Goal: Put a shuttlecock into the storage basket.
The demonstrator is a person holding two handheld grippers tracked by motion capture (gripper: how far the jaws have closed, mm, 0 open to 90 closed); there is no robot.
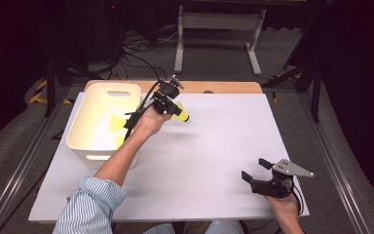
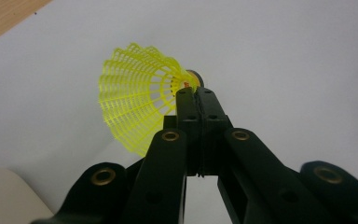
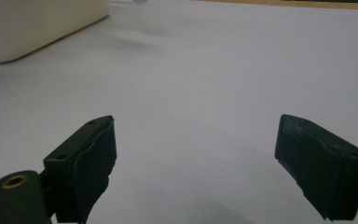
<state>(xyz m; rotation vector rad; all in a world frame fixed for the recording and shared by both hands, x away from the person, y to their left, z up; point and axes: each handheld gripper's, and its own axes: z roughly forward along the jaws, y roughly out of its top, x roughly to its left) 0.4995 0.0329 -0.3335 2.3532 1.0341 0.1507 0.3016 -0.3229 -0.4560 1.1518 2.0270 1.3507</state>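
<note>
Yellow shuttlecock (image 2: pixel 137 105) is clamped in the left gripper (image 1: pixel 168 103) above the desk (image 1: pixel 209 146), beside the bin (image 1: pixel 108 93). Likely next: carry it over and release. Right gripper (image 1: pixel 256 170) rests wide, empty.

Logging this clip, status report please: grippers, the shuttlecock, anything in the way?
Left gripper shut on yellow shuttlecock, held above the white mat beside the cream bin. Right gripper open, holding nothing, low over the mat. Nothing in the way.
</note>
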